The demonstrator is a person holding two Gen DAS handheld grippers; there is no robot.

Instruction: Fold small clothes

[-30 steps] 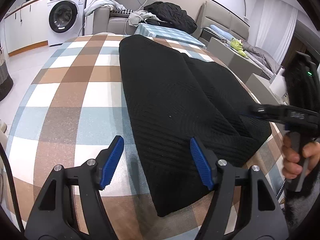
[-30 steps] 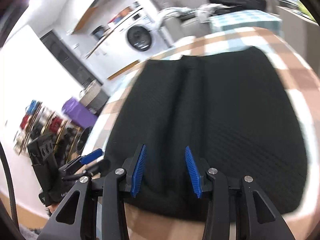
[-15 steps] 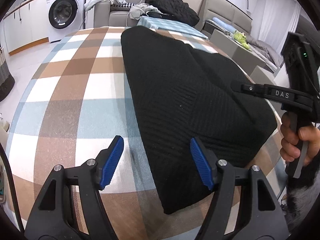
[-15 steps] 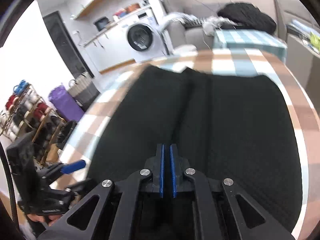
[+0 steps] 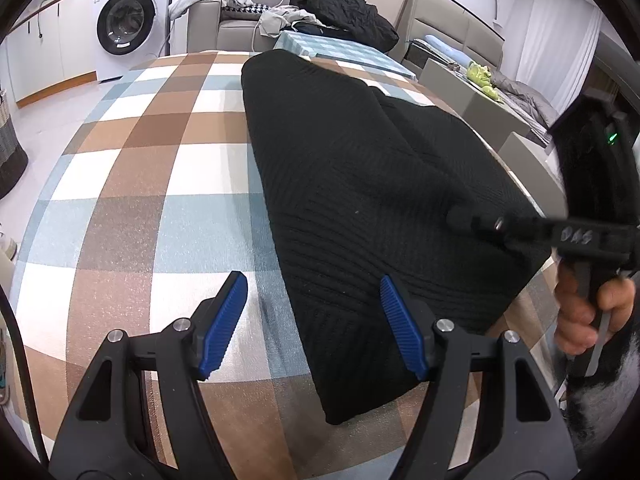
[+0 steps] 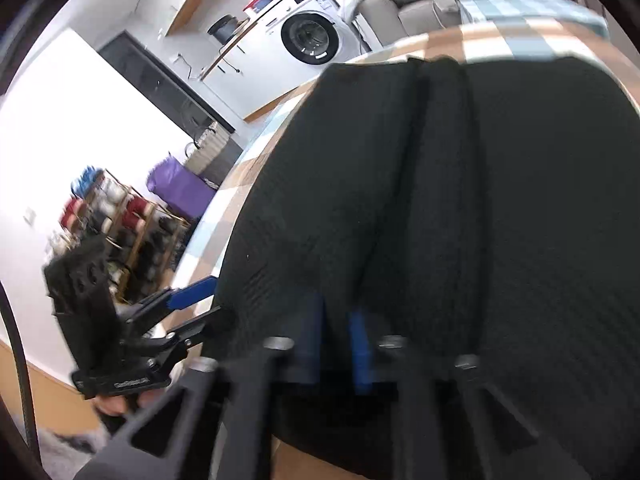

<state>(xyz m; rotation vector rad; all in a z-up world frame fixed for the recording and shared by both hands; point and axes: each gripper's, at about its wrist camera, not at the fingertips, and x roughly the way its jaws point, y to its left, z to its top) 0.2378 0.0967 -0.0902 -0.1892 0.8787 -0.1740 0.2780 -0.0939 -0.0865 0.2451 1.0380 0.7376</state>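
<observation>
Left gripper (image 5: 314, 326) held wide, empty; right gripper (image 6: 338, 344) blurred, grip unclear; black garment (image 5: 360, 184) hem best pinched evenly

Note the black garment (image 5: 360, 184): it is a matt knitted cloth with fine ribbed lines running across its surface, and it reflects almost no light. The checked cover (image 5: 132, 184) on the worktop shows a slightly grainy, low-sheen finish in brown, white and pale blue squares. On the left gripper (image 5: 314, 320), the frame is matt black plastic, joined by bright metal screw heads; the fingers (image 5: 224, 322) carry blue pads with a finely grooved face. The right gripper (image 5: 532, 228) has the same matt black plastic body. The washing machine (image 5: 132, 20) presents a smooth, glossy white casing with a dark glass door.
</observation>
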